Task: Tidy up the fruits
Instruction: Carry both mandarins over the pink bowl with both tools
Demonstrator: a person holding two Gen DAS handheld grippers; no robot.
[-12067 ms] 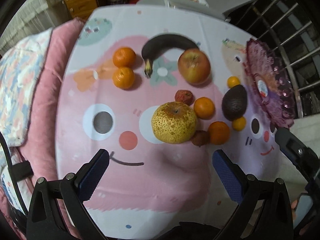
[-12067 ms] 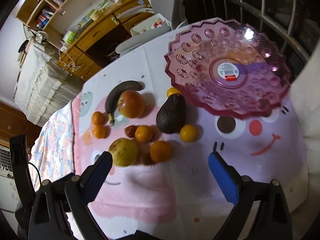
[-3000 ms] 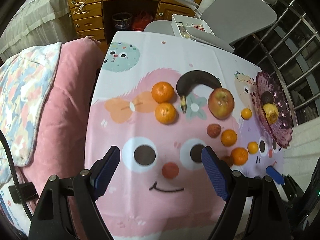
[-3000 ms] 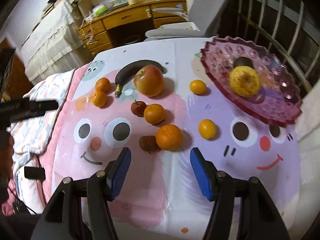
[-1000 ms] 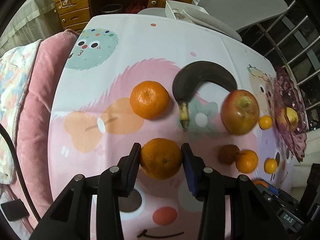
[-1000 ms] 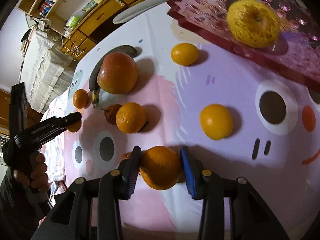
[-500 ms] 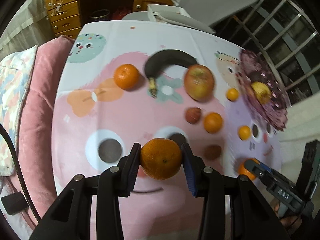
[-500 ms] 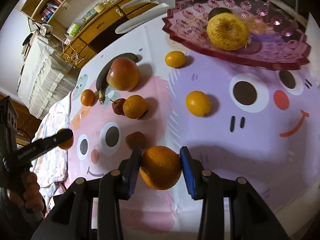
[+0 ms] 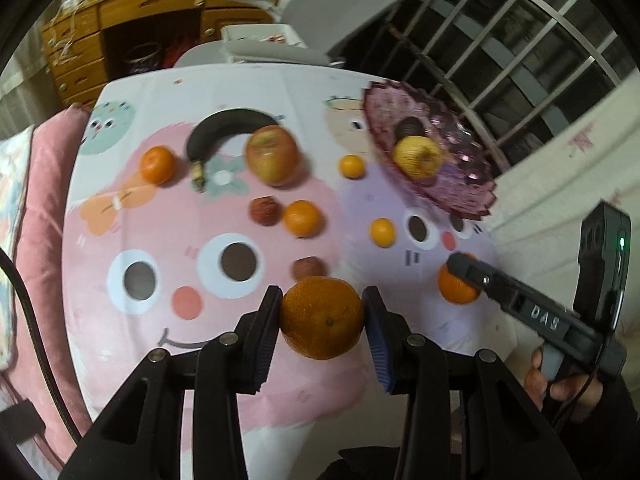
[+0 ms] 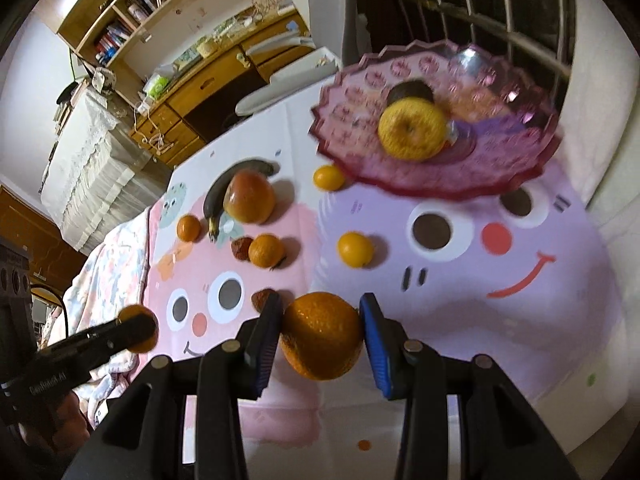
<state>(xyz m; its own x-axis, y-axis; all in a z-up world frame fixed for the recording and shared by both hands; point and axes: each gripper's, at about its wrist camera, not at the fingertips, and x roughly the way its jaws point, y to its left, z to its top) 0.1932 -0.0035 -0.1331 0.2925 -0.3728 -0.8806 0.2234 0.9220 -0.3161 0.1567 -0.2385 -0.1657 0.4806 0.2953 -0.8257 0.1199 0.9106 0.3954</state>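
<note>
Left gripper (image 9: 322, 318) clamped by its blue pads on a round orange tangerine (image 9: 322, 317), held above the cartoon-face tablecloth (image 9: 140, 320); right gripper (image 10: 320, 334) likewise closed on a second orange tangerine (image 10: 321, 335), off the cloth too. Beyond them, resting on the cloth: three smaller orange citrus, two little yellow-orange ones, two brown wrinkled fruits, a red-yellow apple (image 9: 273, 155) touching a blackened banana (image 9: 224, 130). Far right, a scalloped pink glass plate (image 10: 500, 168) carrying a speckled yellow pear (image 10: 412, 132) and a dark avocado (image 10: 410, 92) behind it.
</note>
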